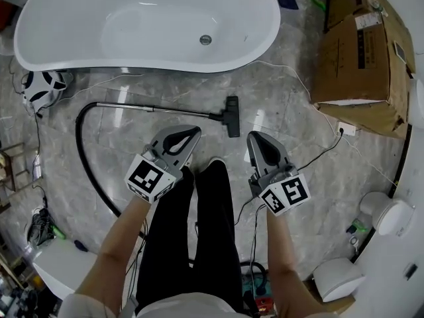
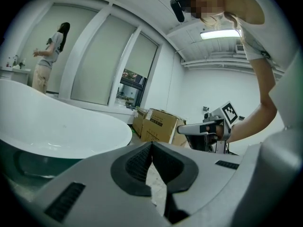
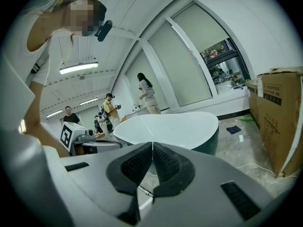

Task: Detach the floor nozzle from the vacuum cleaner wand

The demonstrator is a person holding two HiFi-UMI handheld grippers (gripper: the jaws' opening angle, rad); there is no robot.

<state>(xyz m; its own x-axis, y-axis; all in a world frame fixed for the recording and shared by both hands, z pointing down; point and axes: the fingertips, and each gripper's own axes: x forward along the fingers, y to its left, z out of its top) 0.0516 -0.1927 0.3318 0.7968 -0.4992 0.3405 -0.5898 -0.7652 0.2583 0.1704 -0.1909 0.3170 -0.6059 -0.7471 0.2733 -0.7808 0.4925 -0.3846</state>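
Head view, task's thing: 1 floor nozzle (image 1: 232, 116) lies on the tiled floor, joined to 1 wand (image 1: 156, 108). It is between the bathtub (image 1: 40, 52) and my feet.
Head view, hose: 1 black hose (image 1: 85, 161) curves from the far end of the wand round to my left. I judge this leaves the nozzle end free to work on.
Head view, grippers: 2. The left gripper (image 1: 191, 136) and the right gripper (image 1: 255, 138) are held above the floor, both pointing towards the nozzle and well short of it.
Head view, why so: I read this as an approach with 1 gripper for the wand and 1 for the nozzle. Nothing is detached yet.
Head view, surroundings: 1 cardboard box (image 1: 354, 58) stands at the right, apart from the vacuum cleaner.

Left gripper view, jaws: clenched tip to tip with nothing between them, only floor beyond.
Left gripper view, seen past them: 1 bathtub, 2 boxes (image 2: 158, 124), my other gripper and 1 person (image 2: 49, 56) by the far windows.

Right gripper view, jaws: also clenched and empty. They must spread before either can take hold.
Right gripper view, seen past them: 1 bathtub, 1 box and 3 people (image 3: 111, 110) in the background, none near the nozzle.
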